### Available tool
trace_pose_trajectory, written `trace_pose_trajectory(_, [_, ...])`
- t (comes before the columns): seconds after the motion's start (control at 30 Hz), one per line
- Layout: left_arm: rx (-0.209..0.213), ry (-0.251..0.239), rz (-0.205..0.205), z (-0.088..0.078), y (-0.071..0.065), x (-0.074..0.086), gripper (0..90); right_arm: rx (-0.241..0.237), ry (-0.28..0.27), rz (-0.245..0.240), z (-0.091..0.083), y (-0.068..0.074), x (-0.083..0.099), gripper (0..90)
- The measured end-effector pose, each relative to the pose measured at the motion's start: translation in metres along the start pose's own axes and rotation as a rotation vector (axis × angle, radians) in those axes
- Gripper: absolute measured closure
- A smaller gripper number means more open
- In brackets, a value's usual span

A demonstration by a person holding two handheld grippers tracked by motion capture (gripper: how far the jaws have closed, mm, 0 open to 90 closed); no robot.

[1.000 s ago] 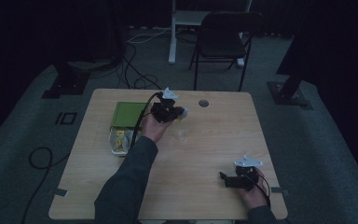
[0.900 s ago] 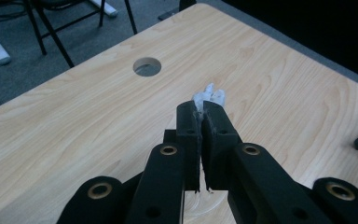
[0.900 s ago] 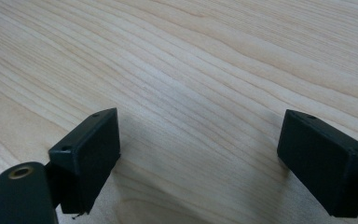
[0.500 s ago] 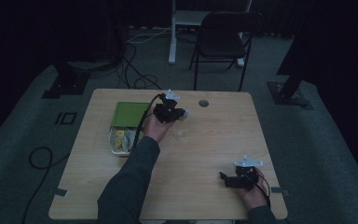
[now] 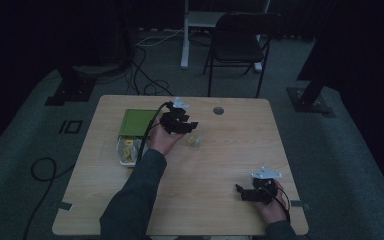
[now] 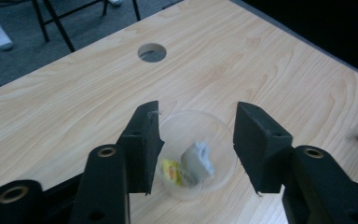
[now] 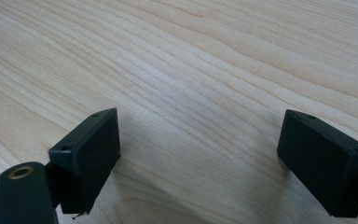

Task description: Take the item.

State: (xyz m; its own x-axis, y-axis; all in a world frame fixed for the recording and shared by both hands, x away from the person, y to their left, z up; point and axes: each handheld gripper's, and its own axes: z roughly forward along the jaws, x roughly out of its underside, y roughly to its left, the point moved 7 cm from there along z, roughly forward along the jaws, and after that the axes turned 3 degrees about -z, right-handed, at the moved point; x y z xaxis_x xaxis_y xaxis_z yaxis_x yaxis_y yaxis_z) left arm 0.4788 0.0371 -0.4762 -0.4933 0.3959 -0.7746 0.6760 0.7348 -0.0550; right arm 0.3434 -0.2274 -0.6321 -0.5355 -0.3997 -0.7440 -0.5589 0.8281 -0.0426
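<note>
High view showed the room dim around you: a grey carpeted floor (image 5: 330,150), a black folding chair (image 5: 240,42) pushed back beyond the far edge, a white post (image 5: 185,35) just beside it, and dark stand bases (image 5: 70,90) at the far left and far right. Cables (image 5: 145,75) looped across the floor behind the surface, and another cable (image 5: 42,167) curled on the floor at your left.

The surface (image 5: 230,150) was a pale wood-grain top with a round cable hole (image 5: 218,110) near its far edge. A green-lidded box (image 5: 136,122) lay open toward the left side, its clear tray holding small yellow packets that were too small to make out.

Your left tongs (image 5: 192,126) hung over the middle of the surface, just right of the box. In the left gripper view those tongs (image 6: 196,140) stood spread wide, one jaw on each side of a small clear plastic cup (image 6: 198,154), gripping nothing; you could not tell from the frames whether the left jaw touched the rim. The cup stood on the surface and held a grey tea bag (image 6: 198,158) with a yellow tag (image 6: 172,170) beside it. In the high view the cup (image 5: 195,141) sat just right of your left hand (image 5: 162,140).

Your right tongs (image 5: 240,190) rested low near the right front corner. In the right gripper view they (image 7: 198,154) were spread wide apart over bare wood, holding nothing.
</note>
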Motion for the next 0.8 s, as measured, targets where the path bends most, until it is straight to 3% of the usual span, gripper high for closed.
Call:
trace_pose_trajectory(0.43, [-0.046,-0.014,0.014,-0.038,0.009,0.03,47.6,-0.001,0.0,-0.001,0.0,0.0,0.0,12.8])
trace_pose_trajectory(0.8, [-0.009,-0.028,0.01,-0.062,0.007,0.054,47.3,0.0,0.0,-0.001,0.0,0.0,0.0,12.8])
